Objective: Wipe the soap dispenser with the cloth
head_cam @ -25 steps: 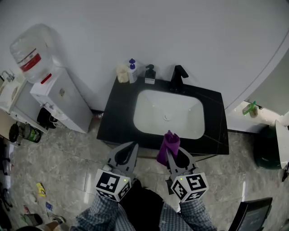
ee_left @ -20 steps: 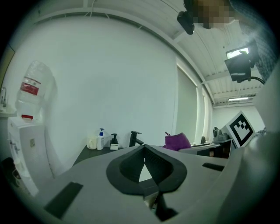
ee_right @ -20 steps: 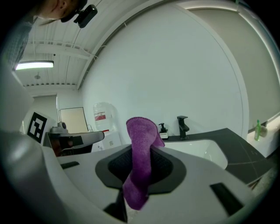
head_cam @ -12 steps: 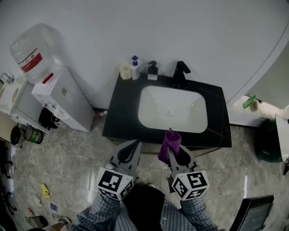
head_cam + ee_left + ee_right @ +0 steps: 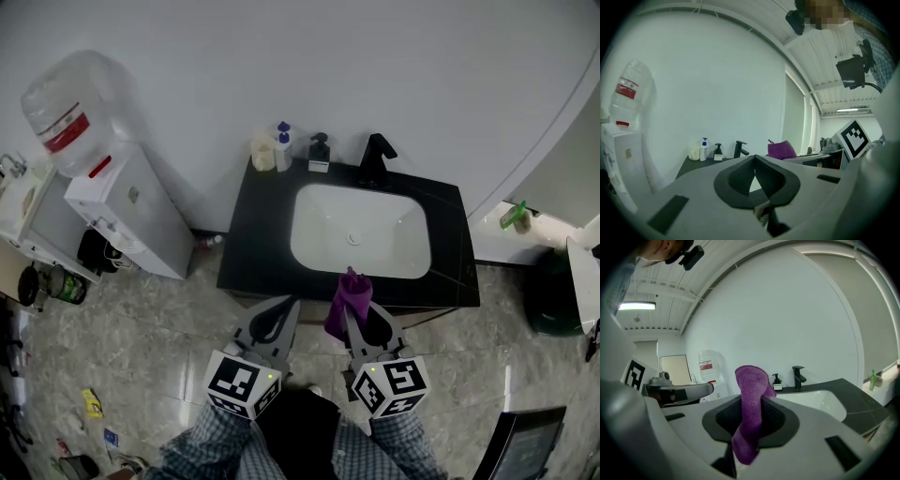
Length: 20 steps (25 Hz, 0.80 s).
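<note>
The right tongs [image 5: 356, 309] are clamped on the purple cloth [image 5: 751, 399], which sticks up past their tips and hangs down behind them. The left tongs [image 5: 754, 159] are closed together with nothing between them. Both are held side by side near the front edge of the black bench [image 5: 251, 246]. The soap dispenser [image 5: 319, 154] stands at the bench's back edge, between a blue-capped bottle [image 5: 282, 147] and the tap [image 5: 375, 157], well apart from the cloth.
</note>
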Tool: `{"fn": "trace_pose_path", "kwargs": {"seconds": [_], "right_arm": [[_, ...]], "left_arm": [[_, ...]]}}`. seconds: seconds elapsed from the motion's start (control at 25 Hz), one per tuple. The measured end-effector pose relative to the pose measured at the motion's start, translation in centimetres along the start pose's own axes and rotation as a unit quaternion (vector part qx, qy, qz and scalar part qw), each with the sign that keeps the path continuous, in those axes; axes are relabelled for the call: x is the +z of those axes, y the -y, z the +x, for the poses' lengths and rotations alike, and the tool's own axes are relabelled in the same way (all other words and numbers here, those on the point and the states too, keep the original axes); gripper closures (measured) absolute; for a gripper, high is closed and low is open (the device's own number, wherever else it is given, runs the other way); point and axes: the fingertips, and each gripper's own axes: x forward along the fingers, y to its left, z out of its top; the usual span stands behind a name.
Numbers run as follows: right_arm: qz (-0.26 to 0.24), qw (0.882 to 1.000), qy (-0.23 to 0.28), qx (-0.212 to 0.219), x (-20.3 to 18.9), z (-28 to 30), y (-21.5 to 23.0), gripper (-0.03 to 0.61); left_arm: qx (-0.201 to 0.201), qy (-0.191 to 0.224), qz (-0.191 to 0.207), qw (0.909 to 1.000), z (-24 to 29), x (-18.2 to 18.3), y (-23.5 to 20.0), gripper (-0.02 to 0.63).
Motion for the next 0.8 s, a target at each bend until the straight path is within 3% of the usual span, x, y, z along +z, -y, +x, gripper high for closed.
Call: {"fn": "trace_pose_path", "kwargs": {"seconds": [0.8], "right_arm": [[-0.004,1.000,0.006,0.010,0.1,-1.0,-2.9,0.491]], "left_arm": [[-0.005,0.004,0.004,1.0000,-2.4,0.2,0.0,0.603]]}}
